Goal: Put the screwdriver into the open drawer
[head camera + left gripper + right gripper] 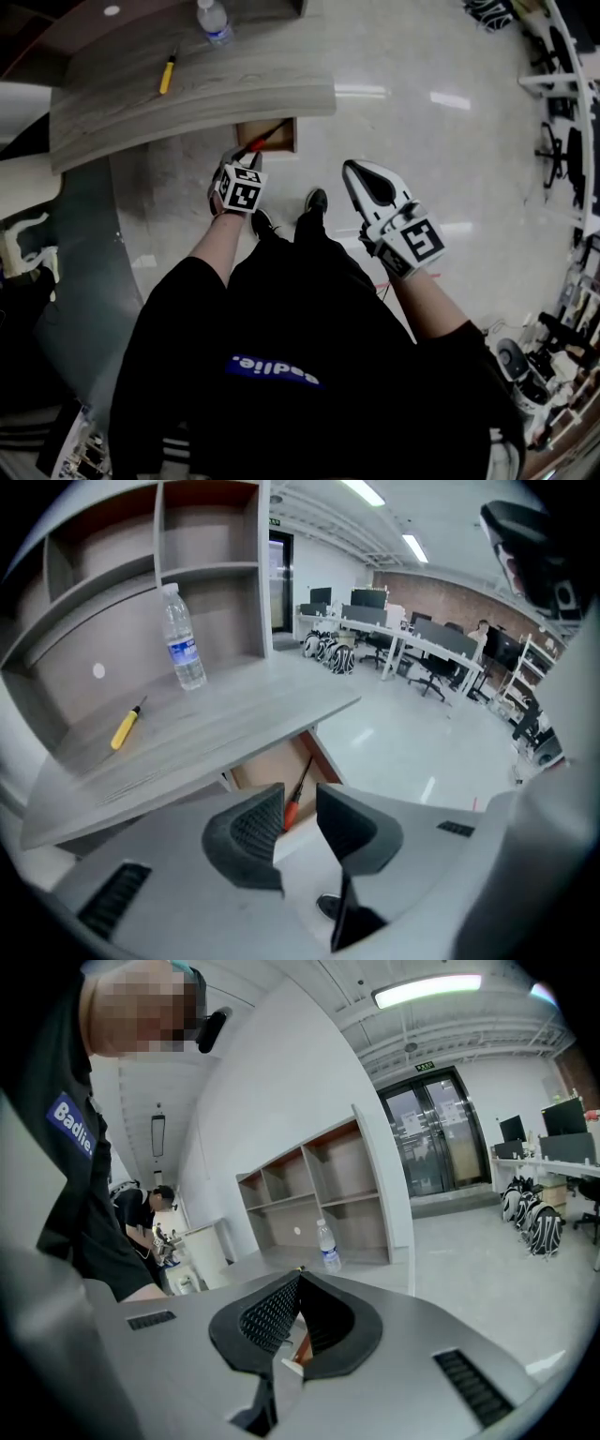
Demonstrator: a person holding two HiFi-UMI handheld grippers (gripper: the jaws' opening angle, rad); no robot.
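Red-handled screwdriver [262, 140] diagonal in drawer [282, 143], shaft seemingly pointing away; left claw [300, 799] parted, right claw [300, 1279] closed.

Bright, even indoor light from ceiling strips [427, 990]; glare streaks on glossy floor [450, 100]; strong fisheye warping, dark corners.

screwdriver [267, 136] in drawer [281, 142] | drawer under desk [187, 94] | bottle [215, 22] on desk

Left claw [300, 808] jaws apart, empty, right claw [299, 1283] jaws together
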